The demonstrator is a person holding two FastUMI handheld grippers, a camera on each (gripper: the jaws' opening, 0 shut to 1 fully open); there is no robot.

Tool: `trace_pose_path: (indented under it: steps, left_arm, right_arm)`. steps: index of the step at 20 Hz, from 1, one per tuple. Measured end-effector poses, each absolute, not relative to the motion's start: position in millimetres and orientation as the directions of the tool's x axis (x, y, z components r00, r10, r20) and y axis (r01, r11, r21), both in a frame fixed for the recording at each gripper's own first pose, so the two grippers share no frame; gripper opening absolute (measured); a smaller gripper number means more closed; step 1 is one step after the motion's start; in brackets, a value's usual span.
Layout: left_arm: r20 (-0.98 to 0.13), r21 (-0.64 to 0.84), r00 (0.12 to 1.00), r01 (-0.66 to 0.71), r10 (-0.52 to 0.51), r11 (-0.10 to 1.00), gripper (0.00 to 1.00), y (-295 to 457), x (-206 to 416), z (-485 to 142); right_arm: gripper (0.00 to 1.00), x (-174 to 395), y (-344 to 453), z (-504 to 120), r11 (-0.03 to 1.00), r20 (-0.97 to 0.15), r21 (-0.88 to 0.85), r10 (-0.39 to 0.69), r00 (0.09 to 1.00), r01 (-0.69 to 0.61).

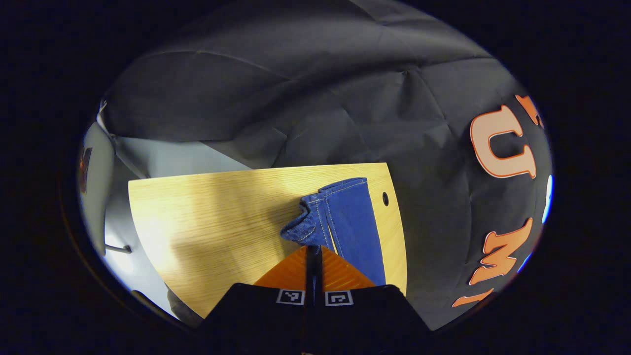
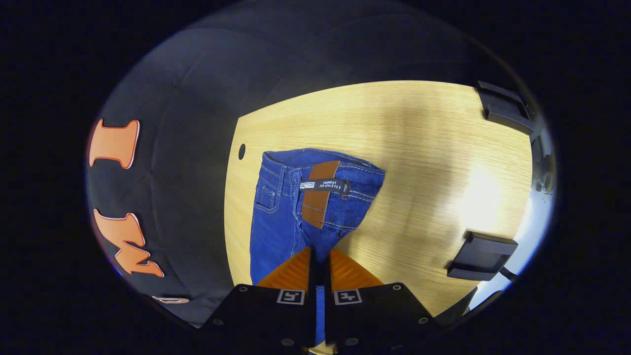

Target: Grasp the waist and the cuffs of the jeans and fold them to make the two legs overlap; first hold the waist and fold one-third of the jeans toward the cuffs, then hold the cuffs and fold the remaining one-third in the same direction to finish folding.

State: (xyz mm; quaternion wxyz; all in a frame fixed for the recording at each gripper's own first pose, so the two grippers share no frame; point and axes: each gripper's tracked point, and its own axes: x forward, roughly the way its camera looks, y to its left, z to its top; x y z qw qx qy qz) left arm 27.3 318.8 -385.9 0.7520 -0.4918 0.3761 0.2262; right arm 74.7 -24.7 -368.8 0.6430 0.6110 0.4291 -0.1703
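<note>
Denim jeans point(image 2: 296, 207) are lying on the wooden table point(image 2: 419, 162), near its edge by the black cloth wall point(image 1: 296, 98). The right gripper point(image 2: 320, 256) is pinching the fabric below the waist, its 2 fingers closing on cloth. The left gripper point(image 1: 314, 251) is clamping the bunched cuffs point(image 1: 305, 222). Judged by its thick seams, the cloth is handling as heavy yet limp, sagging between holds; gripping at the stiff waistband and hems is looking safest.

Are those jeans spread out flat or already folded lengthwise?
Folded lengthwise, it seems: the jeans lie as one narrow strip on the table, waistband doubled over, cuffs stacked together.
</note>
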Motion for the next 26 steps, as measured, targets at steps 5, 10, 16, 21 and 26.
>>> trace_pose_path:
  steps: [5, 10, 16, 21, 26]
  left_arm:
    - [-0.809, -0.561, 0.581, -0.723, -0.083, 0.404, 0.01, 315.2, 58.8, -389.6]
    - [-0.818, -0.558, 0.561, -0.722, -0.125, 0.41, 0.0, 313.4, 90.6, -383.5]
    - [-0.806, -0.563, 0.585, -0.707, -0.093, 0.429, 0.01, 305.7, 146.3, -369.3]
    - [-0.832, -0.503, 0.553, -0.724, -0.039, 0.472, 0.01, 305.4, 191.4, -387.5]
    - [-0.853, -0.445, 0.52, -0.695, -0.033, 0.564, 0.01, 294.9, 240.2, -407.0]
  right_arm:
    - [0.07, 92.4, -20.5, -346.8, 0.207, -0.796, 0.599, 0.263, 0.546, 0.773]
    - [0.08, 116.7, -17.0, -329.5, 0.203, -0.817, 0.569, 0.247, 0.521, 0.797]
    - [0.07, 161.6, -12.0, -328.1, 0.198, -0.804, 0.578, 0.304, 0.511, 0.791]
    - [0.07, 206.1, -6.2, -340.9, 0.198, -0.799, 0.574, 0.344, 0.492, 0.794]
    - [0.07, 252.4, 4.0, -356.7, 0.231, -0.804, 0.565, 0.368, 0.466, 0.792]
